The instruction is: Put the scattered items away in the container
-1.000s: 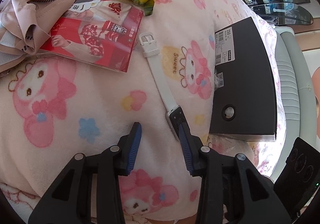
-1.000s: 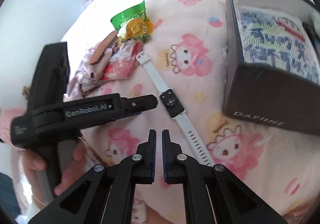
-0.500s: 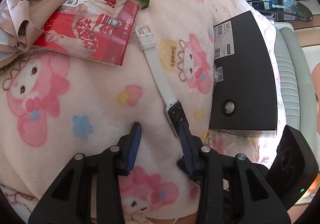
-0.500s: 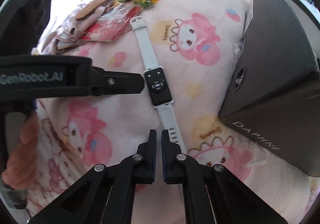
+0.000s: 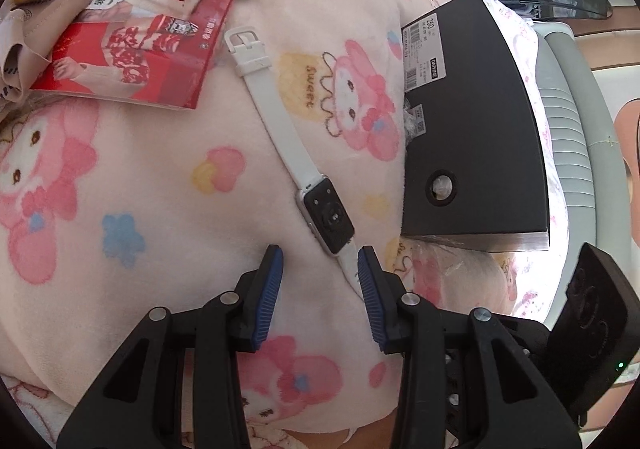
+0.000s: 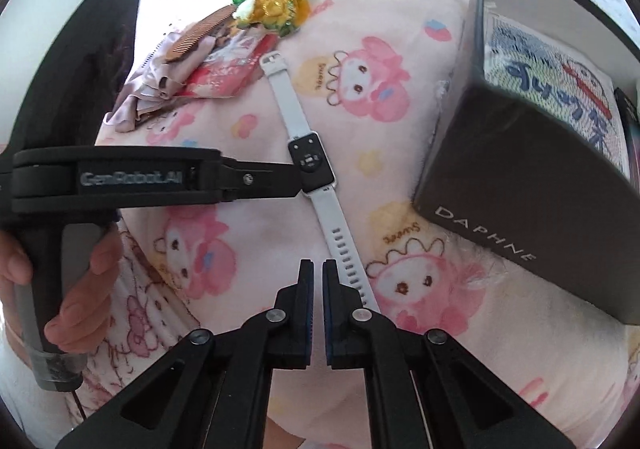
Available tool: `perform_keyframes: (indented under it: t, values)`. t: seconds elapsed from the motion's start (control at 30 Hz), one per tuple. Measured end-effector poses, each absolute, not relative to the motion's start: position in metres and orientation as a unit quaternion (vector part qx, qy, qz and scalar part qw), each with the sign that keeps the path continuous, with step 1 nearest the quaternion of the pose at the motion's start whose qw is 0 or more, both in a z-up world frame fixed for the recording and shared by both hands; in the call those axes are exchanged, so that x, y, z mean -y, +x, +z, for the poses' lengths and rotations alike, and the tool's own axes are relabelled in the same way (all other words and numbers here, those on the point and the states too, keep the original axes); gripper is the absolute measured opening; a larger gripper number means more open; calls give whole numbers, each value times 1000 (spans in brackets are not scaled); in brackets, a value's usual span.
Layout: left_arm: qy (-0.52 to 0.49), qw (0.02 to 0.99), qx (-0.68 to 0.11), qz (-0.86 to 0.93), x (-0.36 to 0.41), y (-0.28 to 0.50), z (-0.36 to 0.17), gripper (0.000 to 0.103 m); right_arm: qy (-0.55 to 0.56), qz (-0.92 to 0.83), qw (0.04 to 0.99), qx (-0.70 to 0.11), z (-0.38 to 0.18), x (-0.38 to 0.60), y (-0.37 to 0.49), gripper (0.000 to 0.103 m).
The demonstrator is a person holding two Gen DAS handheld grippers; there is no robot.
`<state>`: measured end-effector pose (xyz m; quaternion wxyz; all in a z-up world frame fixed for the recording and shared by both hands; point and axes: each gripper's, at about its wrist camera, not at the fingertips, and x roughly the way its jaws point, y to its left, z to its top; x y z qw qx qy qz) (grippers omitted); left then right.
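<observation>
Beside white watch [image 5: 294, 153]: left tool [image 5: 320, 281] wide, empty; right tool [image 6: 316, 291] closed, empty.

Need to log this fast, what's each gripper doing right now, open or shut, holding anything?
Left gripper: jaws open, empty, poised by the white watch.
Right gripper: jaws shut, holding nothing.

Left wrist view looks steeply down along its fingers, close over the pink blanket [image 5: 140, 177]; right wrist view sits a touch higher, tipped down too. Both catch the white watch [image 5: 298, 165] [image 6: 308, 153] and black box [image 5: 476, 137] [image 6: 528, 185]
</observation>
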<state>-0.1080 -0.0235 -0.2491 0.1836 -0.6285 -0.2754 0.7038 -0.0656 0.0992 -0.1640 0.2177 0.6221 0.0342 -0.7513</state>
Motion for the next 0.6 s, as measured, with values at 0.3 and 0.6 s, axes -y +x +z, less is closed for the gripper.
perform_keyframes:
  t: [0.3,0.6]
  values:
    - [-614,201,320,693,26,-109,-252,31,620,-763,183,-7,-165,-108,-69,19]
    - [-599,181,345,700,38,-110,-250,28,627,-756,186,-28,-178,-91,-91,34]
